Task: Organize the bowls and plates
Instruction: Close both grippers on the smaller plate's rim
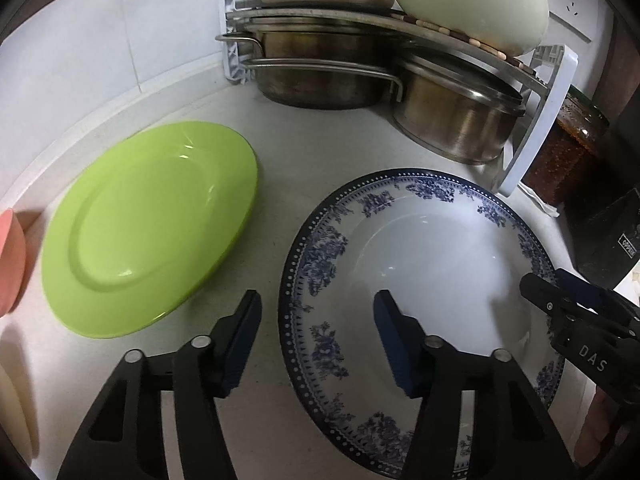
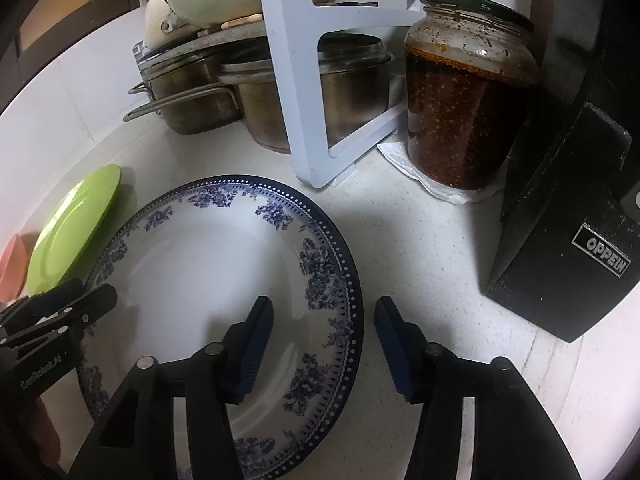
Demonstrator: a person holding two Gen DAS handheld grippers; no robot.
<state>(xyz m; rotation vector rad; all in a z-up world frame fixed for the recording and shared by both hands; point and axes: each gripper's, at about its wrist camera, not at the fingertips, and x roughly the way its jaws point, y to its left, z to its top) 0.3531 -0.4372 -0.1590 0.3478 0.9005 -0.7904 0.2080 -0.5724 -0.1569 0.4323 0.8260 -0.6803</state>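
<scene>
Pink bowl [image 1: 10, 258]: cut by frame edge, only a rim sliver shows. Cream dish [image 1: 14, 408]: mostly out of frame. Blue-patterned plate [image 1: 420, 316]: near rim hidden behind left tongs [image 1: 318, 344]. Steel pots [image 2: 224, 96]: partly masked by white rack [image 2: 296, 92].

Back in the corner, a white rack [image 2: 298, 92] stands on the pale countertop [image 1: 320, 152], and two steel pots [image 1: 320, 76] sit side by side under its shelf — the left one dull and stained, with long wire handles. On the shelf above rest cream-coloured vessels [image 1: 476, 4], one with a metal bracket. Just right of the rack a glass jar [image 2: 468, 96] of dark, seedy sauce stands on a folded paper towel [image 2: 432, 184]. Beside it — a black block [image 2: 568, 248] labelled OPPEIN. A wall socket [image 1: 574, 2] shows behind.
</scene>
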